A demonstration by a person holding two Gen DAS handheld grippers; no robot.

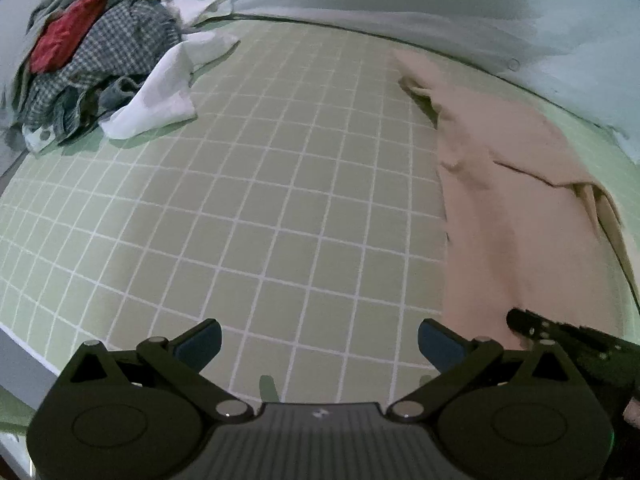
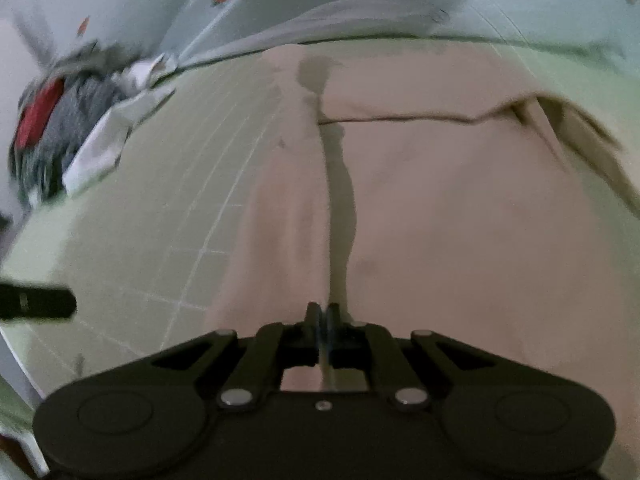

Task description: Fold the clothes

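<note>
1. A beige garment (image 2: 440, 208) lies spread on the right side of the green gridded mat (image 1: 280, 200). It has a seam or overlapped edge running up its middle, a horizontal fold line across it farther back, and a flap turned up at its far right corner.
2. The right gripper (image 2: 323, 312) sits low over the near edge of that garment with its two fingers pressed together. They seem to pinch a thin ridge of the beige cloth, though the contact itself is hard to make out.
3. The left gripper (image 1: 319, 340) hovers over bare mat just left of the garment, its blue-padded fingers spread wide and holding nothing.
4. As for progress, the beige piece looks partly laid over itself but is still long and loose, not a compact bundle. I judge there is folding left on it, though whether it is being opened out or closed up I cannot say.
5. A heap of unfolded clothes (image 1: 96, 64) sits at the far left corner: a checked shirt, something red, denim and white cloth spilling onto the mat. That pile suggests more items remain.
6. The middle of the mat is free. A pale sheet (image 1: 400, 4) edges the back and nothing blocks either gripper.
</note>
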